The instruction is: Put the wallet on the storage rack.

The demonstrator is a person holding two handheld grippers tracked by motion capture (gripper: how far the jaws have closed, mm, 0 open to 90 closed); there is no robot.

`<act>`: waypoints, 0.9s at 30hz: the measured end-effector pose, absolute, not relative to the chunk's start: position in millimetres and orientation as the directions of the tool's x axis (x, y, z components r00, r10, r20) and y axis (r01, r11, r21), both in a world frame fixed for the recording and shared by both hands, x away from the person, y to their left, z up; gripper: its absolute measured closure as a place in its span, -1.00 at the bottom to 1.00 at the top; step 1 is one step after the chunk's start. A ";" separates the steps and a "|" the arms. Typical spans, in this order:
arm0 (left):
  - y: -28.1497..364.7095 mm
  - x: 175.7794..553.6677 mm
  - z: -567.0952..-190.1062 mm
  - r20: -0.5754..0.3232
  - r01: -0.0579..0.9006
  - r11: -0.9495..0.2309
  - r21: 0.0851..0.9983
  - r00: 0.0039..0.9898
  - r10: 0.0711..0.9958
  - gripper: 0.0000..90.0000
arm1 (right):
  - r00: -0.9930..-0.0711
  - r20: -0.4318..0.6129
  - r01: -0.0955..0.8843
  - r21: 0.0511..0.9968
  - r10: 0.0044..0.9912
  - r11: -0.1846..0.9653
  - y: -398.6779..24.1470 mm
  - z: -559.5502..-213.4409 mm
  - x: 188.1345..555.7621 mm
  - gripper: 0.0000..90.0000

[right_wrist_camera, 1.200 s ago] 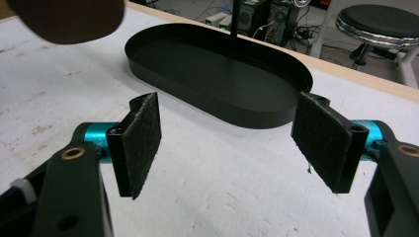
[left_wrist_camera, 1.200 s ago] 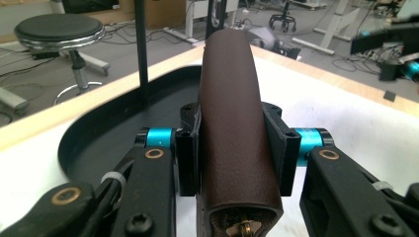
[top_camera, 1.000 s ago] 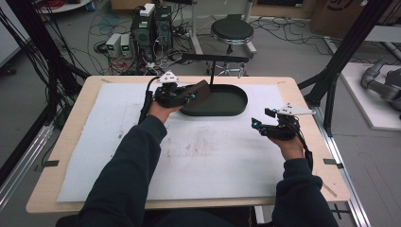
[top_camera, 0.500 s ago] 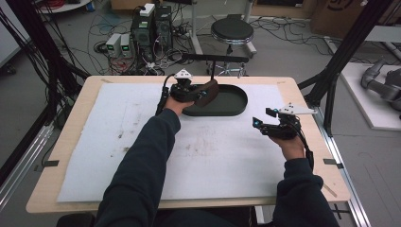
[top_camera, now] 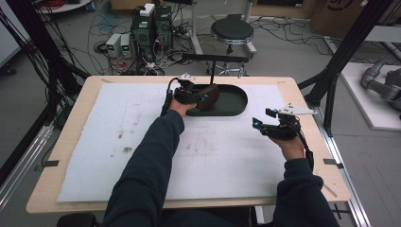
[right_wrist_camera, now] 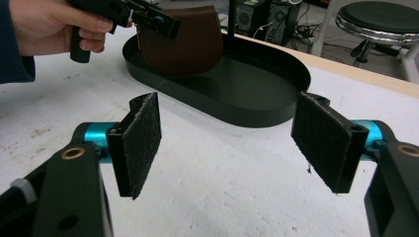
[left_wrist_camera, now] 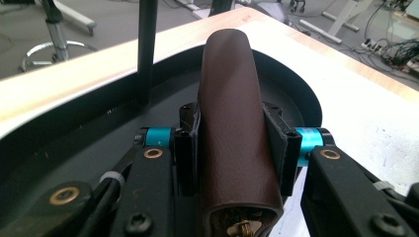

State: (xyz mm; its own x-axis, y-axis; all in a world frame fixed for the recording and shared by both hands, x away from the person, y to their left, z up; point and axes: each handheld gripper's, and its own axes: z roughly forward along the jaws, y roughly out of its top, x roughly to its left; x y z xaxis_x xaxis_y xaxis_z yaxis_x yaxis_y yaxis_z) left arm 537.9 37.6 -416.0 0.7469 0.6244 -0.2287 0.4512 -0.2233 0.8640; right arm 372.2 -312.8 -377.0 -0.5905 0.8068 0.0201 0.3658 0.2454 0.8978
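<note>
Case [left_wrist_camera: 236, 133], brown leather, sits clamped between the pads of my left gripper [top_camera: 204, 96], w/ its long axis running straight away from the camera in the left gripper view, up the middle of the frame. Pads press on both long sides. In the high view it's in the upper centre of the frame, over the left end of the black oval tray [top_camera: 236, 101]; in the right gripper view it sits top centre, lower edge down inside the tray wall [right_wrist_camera: 257, 116].

Key relation: the tray floor lies directly under and ahead of the case, so I judge the coming move is straight down, then let go. Thin black post [left_wrist_camera: 146, 49] rises from the tray just left of the case in the left gripper view, close but apart; I'd keep the case clear of it.

Right gripper [right_wrist_camera: 232, 133] hangs w/ jaws wide apart, nothing between the pads, over the white mat [top_camera: 142, 142] at the right of the high view, well apart from the tray. Left hand [right_wrist_camera: 54, 24] is by far the nearer one.

Hard to make out: whether the case bottom touches the tray floor yet. Near end of the case is cut off at the bottom edge of the left gripper view; a bit of brass hardware [left_wrist_camera: 242, 228] shows inside, can't tell what it is.
</note>
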 end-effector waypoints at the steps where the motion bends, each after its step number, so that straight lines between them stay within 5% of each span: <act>1: 36.2 537.7 -417.7 -0.225 0.453 -0.236 0.860 0.751 0.621 0.40 | -0.590 0.018 0.363 0.899 0.807 0.246 -313.2 -377.3 372.5 -0.38; 14: 61.0 528.9 -399.6 -0.118 0.413 -0.231 0.881 0.664 0.738 -0.04 | -0.590 0.015 0.369 0.895 0.807 0.253 -312.2 -378.6 371.9 -0.38; 23: 98.5 502.4 -382.7 -0.159 0.381 -0.138 0.914 0.650 0.743 -0.06 | -0.593 -0.033 0.365 0.880 0.805 0.305 -304.8 -382.1 371.4 -0.39; 27: 116.5 481.5 -377.9 -0.169 0.360 -0.102 0.927 0.646 0.744 -0.24 | -0.601 -0.034 0.368 0.875 0.798 0.315 -302.8 -384.3 371.9 -0.39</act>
State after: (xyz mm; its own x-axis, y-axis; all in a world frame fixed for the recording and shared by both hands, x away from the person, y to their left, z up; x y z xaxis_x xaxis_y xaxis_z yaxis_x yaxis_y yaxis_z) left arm 481.5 116.5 -377.9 0.6463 0.7443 -0.1685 0.3599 -0.1025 0.9274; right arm 371.9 -302.8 -384.3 -0.6014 0.7982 -0.0344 0.3683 0.3152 0.8746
